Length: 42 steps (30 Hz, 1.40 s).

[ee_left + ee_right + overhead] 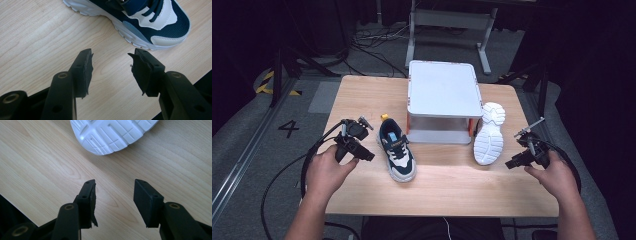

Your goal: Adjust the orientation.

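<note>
Both grippers empty, jaws wide: left gripper [368,156] best approaches navy sneaker [396,154] mid-frame square-on, right gripper [510,164] the overturned sneaker [489,133] right-of-centre.

**Parted jaws over bare wood, white sole ahead**

Right gripper [113,195] hung over the wooden table [45,165], jaws spread wide with nothing between them. Worn, ragged padding on the left jaw's inner face. Beyond the tips lay a white shoe sole [112,135], tread up, apart from both jaws. Table's edge at lower left, darkness below.
</note>
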Each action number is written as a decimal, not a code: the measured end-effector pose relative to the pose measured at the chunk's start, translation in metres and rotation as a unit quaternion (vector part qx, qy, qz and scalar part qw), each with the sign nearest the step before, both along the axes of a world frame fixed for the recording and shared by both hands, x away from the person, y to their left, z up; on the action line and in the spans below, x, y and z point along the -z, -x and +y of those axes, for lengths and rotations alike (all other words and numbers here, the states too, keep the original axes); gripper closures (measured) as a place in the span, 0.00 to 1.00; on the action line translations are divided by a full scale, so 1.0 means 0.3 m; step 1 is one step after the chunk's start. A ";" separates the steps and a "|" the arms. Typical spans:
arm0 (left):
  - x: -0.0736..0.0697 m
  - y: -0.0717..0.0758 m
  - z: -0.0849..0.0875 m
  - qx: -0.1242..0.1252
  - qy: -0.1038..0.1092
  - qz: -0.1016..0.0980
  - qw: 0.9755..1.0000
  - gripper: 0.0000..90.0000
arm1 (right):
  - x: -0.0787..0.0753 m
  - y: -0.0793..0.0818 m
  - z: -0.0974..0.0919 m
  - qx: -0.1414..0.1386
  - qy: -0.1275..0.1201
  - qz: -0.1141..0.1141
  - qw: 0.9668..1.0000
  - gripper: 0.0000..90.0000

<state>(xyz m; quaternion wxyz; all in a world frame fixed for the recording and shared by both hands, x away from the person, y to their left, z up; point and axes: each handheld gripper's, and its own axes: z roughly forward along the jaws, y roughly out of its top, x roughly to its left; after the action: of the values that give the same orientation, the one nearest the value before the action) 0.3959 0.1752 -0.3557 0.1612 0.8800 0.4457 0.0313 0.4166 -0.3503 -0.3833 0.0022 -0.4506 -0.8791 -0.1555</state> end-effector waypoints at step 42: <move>0.004 -0.409 -0.077 -0.082 0.060 -0.074 0.992 0.47 | -0.062 0.034 0.035 0.017 0.002 -0.071 0.997 0.55</move>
<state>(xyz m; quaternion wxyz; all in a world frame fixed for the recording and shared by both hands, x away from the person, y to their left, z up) 0.5187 0.1519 -0.3569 0.2429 0.8244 0.5045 0.0824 0.4062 -0.3398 -0.3648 -0.0634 -0.4530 -0.8697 -0.1855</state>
